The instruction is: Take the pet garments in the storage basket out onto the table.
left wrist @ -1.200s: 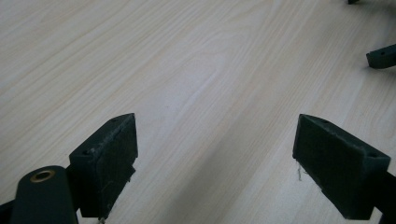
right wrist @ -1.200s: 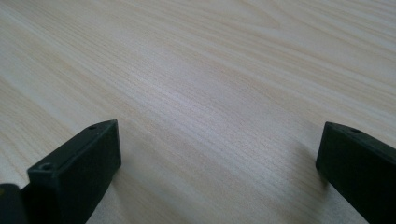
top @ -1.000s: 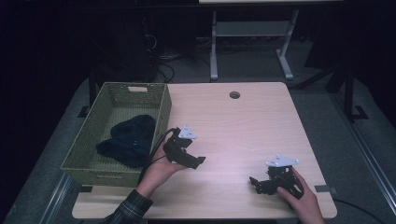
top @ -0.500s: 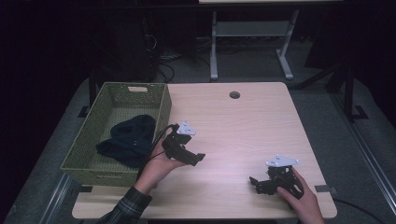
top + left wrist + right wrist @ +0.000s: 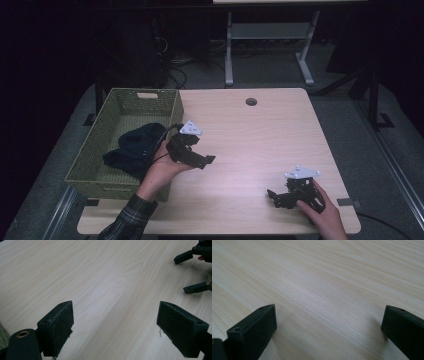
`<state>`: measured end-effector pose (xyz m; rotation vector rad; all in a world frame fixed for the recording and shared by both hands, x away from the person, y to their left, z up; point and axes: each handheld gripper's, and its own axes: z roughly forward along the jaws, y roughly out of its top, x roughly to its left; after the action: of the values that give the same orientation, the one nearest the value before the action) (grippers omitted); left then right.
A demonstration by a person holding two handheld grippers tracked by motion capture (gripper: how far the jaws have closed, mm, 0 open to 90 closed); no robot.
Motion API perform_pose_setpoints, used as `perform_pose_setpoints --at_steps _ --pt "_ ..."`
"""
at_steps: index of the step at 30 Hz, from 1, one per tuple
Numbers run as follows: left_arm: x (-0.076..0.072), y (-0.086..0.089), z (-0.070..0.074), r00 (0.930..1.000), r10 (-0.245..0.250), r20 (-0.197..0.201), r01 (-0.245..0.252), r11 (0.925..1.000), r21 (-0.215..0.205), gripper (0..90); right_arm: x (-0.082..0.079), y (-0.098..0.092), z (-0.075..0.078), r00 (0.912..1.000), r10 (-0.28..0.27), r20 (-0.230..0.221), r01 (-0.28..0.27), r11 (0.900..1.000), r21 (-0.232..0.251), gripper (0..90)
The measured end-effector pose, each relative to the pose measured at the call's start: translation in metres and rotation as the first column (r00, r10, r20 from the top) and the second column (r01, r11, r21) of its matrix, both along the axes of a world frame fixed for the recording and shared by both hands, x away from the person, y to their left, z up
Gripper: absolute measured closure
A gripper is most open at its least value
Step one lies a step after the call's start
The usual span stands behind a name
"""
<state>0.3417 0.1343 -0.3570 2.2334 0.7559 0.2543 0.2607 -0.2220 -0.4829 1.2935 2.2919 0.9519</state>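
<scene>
My left gripper (image 5: 202, 150) is held just above the pale wooden table (image 5: 260, 140), right beside the green woven basket (image 5: 107, 125). In the left gripper view the left gripper (image 5: 117, 322) stands open, with bare wood between its jaws. Dark cloth (image 5: 135, 147) lies bunched inside the basket. Near the table's front right corner rests my right gripper (image 5: 274, 197), its jaws pointing left. The right gripper view shows the right gripper (image 5: 325, 322) open over bare wood. The right gripper's jaws (image 5: 190, 255) also appear far off in the left gripper view.
A round cable hole (image 5: 251, 101) sits near the table's far edge. Behind the table stands a grey metal desk frame (image 5: 270, 35) with cables on the dark floor. A plaid sleeve (image 5: 125, 220) crosses the front edge by the basket.
My left gripper has risen slightly and drifted away from the front edge, staying open. The right gripper has not moved.
</scene>
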Motion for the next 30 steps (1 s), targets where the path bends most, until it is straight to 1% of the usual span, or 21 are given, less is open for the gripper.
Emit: perform_pose_setpoints --at_steps 2,3,5,8,12,13,15,20,21,26,28,30 --pt "0.000 0.005 0.005 0.9999 0.004 0.009 -0.004 0.9999 -0.016 13.5 0.000 0.000 0.000 1.0000 0.000 0.000 0.000 1.000 0.000 0.0" --pt "0.001 0.009 0.007 0.9999 0.001 0.013 -0.001 0.9999 -0.012 13.4 0.000 0.000 0.000 1.0000 0.000 0.000 0.000 1.000 0.000 0.0" --pt "0.000 0.014 0.011 0.9999 0.006 0.008 -0.006 0.9997 -0.022 13.4 0.000 0.000 0.000 1.0000 0.000 0.000 0.000 1.000 0.000 0.0" --pt "0.000 0.022 0.015 0.9999 0.006 0.012 -0.006 0.9995 -0.032 13.2 0.000 0.000 0.000 1.0000 0.000 0.000 0.000 1.000 0.000 0.0" --pt "0.000 0.031 0.019 0.9998 0.014 0.010 -0.014 0.9988 -0.047 13.1 0.000 0.000 0.000 1.0000 0.000 0.000 0.000 1.000 0.000 0.0" --pt "0.001 0.034 0.020 0.9999 0.012 0.011 -0.011 0.9990 -0.042 13.1 0.000 0.000 0.000 1.0000 0.000 0.000 0.000 1.000 0.000 0.0" --pt "0.000 0.038 0.021 0.9998 0.020 0.008 -0.020 0.9986 -0.050 13.2 0.000 0.000 0.000 1.0000 0.000 0.000 0.000 1.000 0.000 0.0" --pt "0.001 0.049 0.023 0.9996 0.029 -0.001 -0.029 0.9982 -0.053 13.8 0.000 0.000 0.000 1.0000 0.000 0.000 0.000 1.000 0.000 0.0" --pt "0.001 0.049 0.023 0.9996 0.029 -0.001 -0.029 0.9982 -0.053 13.8 0.000 0.000 0.000 1.0000 0.000 0.000 0.000 1.000 0.000 0.0" --pt "0.001 0.060 0.026 0.9992 0.040 0.008 -0.039 0.9984 -0.041 13.8 0.000 0.000 0.000 1.0000 -0.001 -0.001 0.001 1.000 0.000 0.0" --pt "0.001 0.063 0.026 0.9990 0.044 0.002 -0.044 0.9981 -0.043 13.8 0.000 0.000 0.000 1.0000 0.000 0.000 0.000 1.000 0.000 0.0" --pt "0.002 0.067 0.027 0.9988 0.048 0.005 -0.048 0.9980 -0.041 13.8 0.000 0.000 0.000 1.0000 0.000 0.000 0.000 1.000 0.000 0.0"
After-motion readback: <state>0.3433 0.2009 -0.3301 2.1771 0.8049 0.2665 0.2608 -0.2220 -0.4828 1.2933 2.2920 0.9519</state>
